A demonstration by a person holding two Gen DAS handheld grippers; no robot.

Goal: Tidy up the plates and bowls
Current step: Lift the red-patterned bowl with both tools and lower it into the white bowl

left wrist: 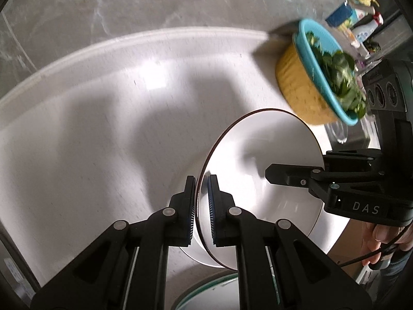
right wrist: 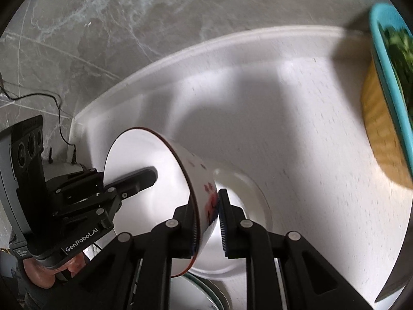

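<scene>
Our left gripper (left wrist: 201, 206) has its fingers clamped on the near rim of a white bowl (left wrist: 271, 149). Our right gripper (right wrist: 209, 222) pinches the opposite rim, so we hold it tilted above the white worktop (left wrist: 90, 129), near a basket of greens (left wrist: 317, 77).

Both wrist views look steeply down, close over the white worktop (left wrist: 90, 142). They share the brown-rimmed white ceramic bowl (left wrist: 260, 160), seen from opposite sides, and the teal-rimmed yellow basket (right wrist: 382, 118).
</scene>
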